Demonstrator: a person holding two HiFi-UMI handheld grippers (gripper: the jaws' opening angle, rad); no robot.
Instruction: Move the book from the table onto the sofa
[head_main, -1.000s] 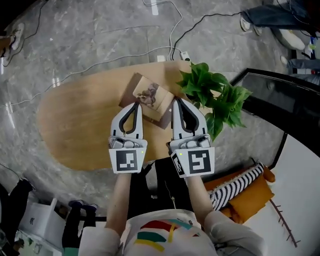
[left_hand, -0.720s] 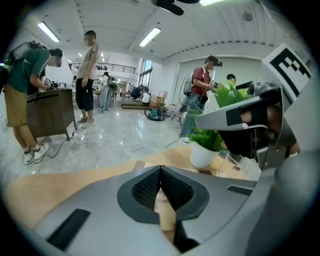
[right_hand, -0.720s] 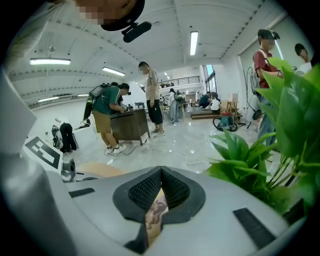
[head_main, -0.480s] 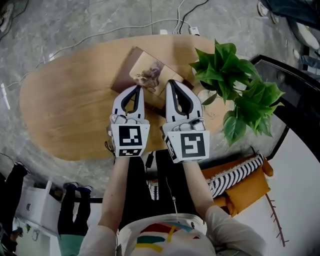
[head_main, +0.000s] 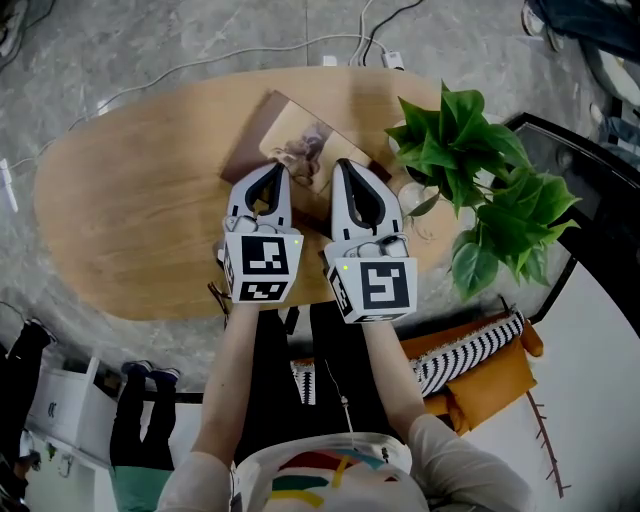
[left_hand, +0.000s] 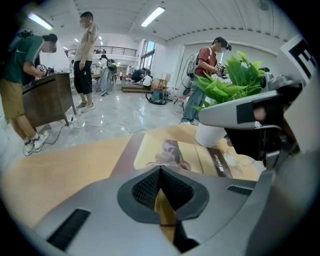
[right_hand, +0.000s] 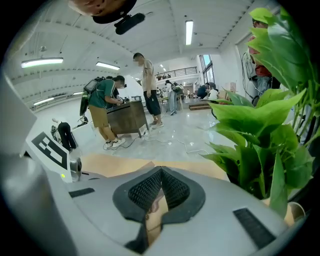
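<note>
Oval wooden desk (head_main: 130, 200), mid-scene, on a grey stone floor.
Potted green plant (head_main: 480, 190), white pot, at the desk's right end.
Book (head_main: 290, 140), tan cover with a figure picture and a brown border, flat and askew on the desk's far part, just left of the plant.
Left tool (head_main: 272, 170), pressed together, nothing pinched, over the book's near edge; contact not discernible.
Right tool (head_main: 345, 165), likewise pressed together and empty, just right of the left tool, beside the plant.
</note>
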